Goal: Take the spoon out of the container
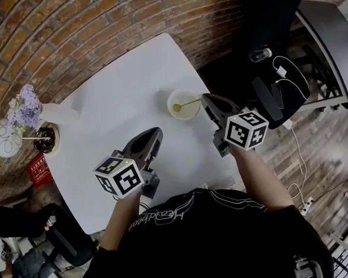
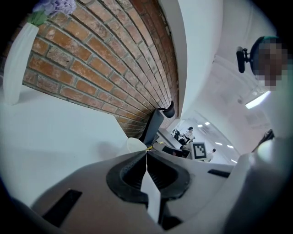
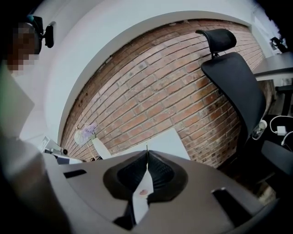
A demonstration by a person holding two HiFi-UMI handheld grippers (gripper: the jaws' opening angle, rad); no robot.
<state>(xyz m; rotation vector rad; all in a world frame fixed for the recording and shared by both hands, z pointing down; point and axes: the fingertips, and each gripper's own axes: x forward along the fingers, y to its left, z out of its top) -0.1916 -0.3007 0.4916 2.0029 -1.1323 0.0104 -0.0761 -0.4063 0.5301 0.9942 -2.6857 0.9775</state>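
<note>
Head view looks down on a white table [image 1: 130, 85] set against a curved brick wall [image 1: 81, 16]. A small pale bowl [image 1: 171, 98] sits near the table's far right edge. A yellow-green spoon [image 1: 187, 103] lies in it, its scoop down inside and its thin handle slanting up over the rim to the right. The right gripper [image 1: 205, 98] reaches in from that side on an outstretched forearm, and its tips meet the end of the handle just past the rim. The left gripper [image 1: 156, 131] is held lower and nearer the person's body, over bare tabletop and well apart from the bowl, pointing roughly towards it. A white vase [image 1: 57, 114] with lavender flowers [image 1: 25, 106] stands at the left edge of the table.

Left gripper view shows its two jaws pressed together at the tips with nothing between them. Just beyond them are the bowl and a short length of yellow handle, with the table stretching off to the vase and the brickwork.

Right gripper view shows those jaws closed tight. A thin sliver of the spoon's handle pokes out just above the point where the pads meet, so it has the spoon pinched by its end. A black office chair [image 3: 233, 77] stands against the wall to the right.
</note>
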